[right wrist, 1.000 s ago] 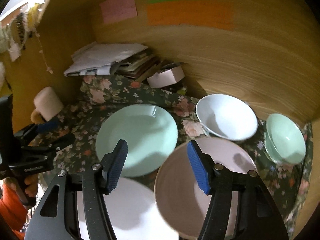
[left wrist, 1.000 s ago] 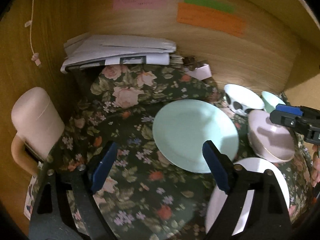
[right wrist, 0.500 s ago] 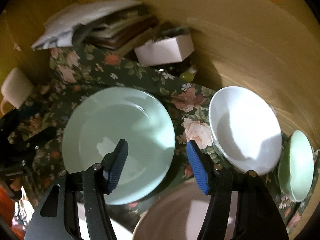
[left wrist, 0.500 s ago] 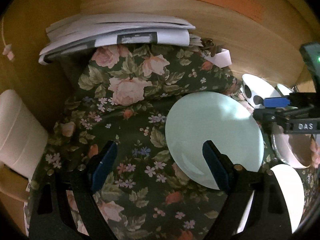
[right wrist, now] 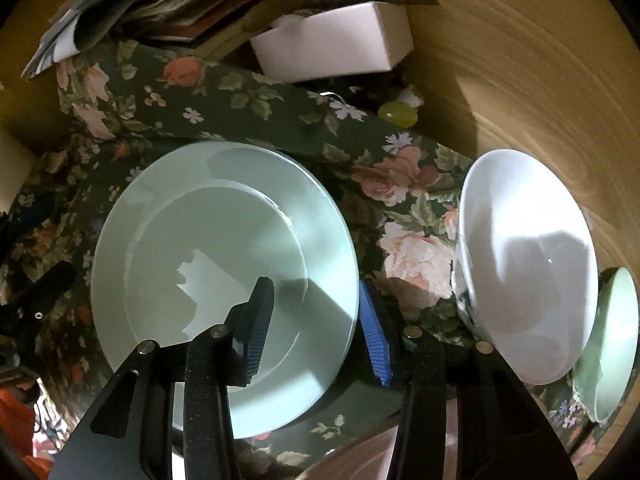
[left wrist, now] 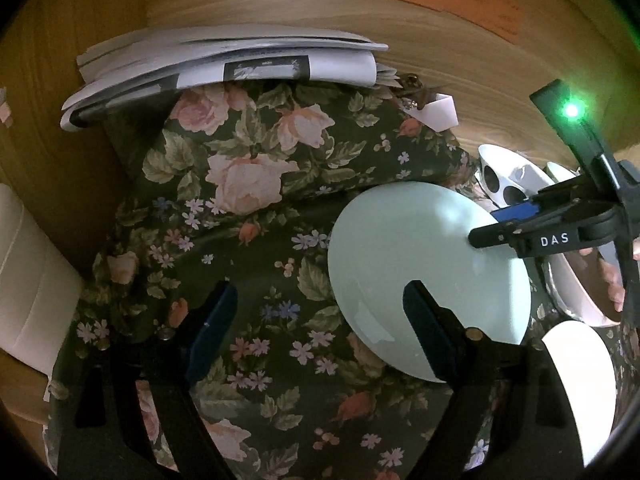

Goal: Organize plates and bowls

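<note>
A pale green plate (right wrist: 208,264) is lying flat on a dark floral cloth (left wrist: 248,240), and everything here is placed relative to that plate. The right gripper (right wrist: 316,320) is pointing steeply down at the plate's right edge, with its dark finger over the plate's inner surface and its blue finger just outside the rim, so the rim is sitting between them. Its jaws have just been closing and are now narrow, but the pads are not yet pressing on the rim as far as the pictures show. The plate being round, no long axis matters; the grip likely turns on the rim staying between the two fingers.

The left gripper (left wrist: 320,312) is hanging with its jaws wide and nothing between them, over the cloth at the plate's left side, one fingertip overlapping the plate's near edge. The right gripper looks the nearer and better placed of the two.

Right of the plate a white bowl (right wrist: 524,264) is sitting, with a small green bowl (right wrist: 612,340) beyond it. A white plate (left wrist: 576,384) is lying near the green plate's near right side. Behind the plate, a stack of papers (left wrist: 224,64) and a small white box (right wrist: 332,44) are resting against a wooden wall (right wrist: 520,60).
</note>
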### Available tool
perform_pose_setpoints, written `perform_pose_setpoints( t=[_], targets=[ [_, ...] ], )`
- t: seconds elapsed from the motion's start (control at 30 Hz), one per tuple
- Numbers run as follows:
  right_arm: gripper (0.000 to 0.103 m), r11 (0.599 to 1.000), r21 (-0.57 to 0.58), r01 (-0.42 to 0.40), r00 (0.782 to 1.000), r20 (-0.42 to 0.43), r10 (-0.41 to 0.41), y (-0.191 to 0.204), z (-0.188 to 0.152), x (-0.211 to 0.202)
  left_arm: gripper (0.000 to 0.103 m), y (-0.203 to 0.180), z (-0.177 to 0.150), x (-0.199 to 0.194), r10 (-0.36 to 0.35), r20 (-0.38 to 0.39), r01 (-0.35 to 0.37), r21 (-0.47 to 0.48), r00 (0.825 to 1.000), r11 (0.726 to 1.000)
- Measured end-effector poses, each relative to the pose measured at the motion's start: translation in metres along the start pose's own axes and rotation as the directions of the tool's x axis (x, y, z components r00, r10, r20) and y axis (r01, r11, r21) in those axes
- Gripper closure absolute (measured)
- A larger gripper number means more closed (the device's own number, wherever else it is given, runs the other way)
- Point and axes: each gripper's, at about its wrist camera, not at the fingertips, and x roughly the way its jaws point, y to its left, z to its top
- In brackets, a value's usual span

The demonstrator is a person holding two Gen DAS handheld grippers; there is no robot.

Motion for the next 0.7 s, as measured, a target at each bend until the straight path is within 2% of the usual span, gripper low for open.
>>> perform_pose_setpoints(
  t=[0.23,0.33,0.47,0.63,0.7],
  targets=[
    [0.063,0.996,-0.054,-0.072,0.997,0.001,0.072,0.037,-0.007,-0.002,0.033,0.019,-0.015,0.002,0.002,-0.059,-0.005,-0.05,0.998,0.999],
    [0.063,0.991,-0.08,-0.106,0.994,-0.001,0.106,0.052,-0.01,-0.001,0.035,0.027,-0.025,0.0,0.016,-0.074,-0.021,-0.064,0.997,0.998],
    [0.063,0.991,-0.074,-0.111,0.994,-0.006,0.111,0.061,-0.013,0.001,0.04,0.032,-0.034,-0.003,0.025,-0.09,-0.031,-0.064,0.996,0.997],
    [0.063,0.991,-0.044,-0.125,0.992,-0.019,0.124,0.056,-0.012,0.002,0.053,0.037,-0.039,0.004,0.005,-0.115,-0.015,-0.082,0.993,0.997],
    [0.062,0.993,-0.049,-0.107,0.994,-0.01,0.106,0.058,-0.013,0.002,0.054,0.035,-0.036,0.008,-0.001,-0.109,-0.008,-0.082,0.994,0.997]
  ],
)
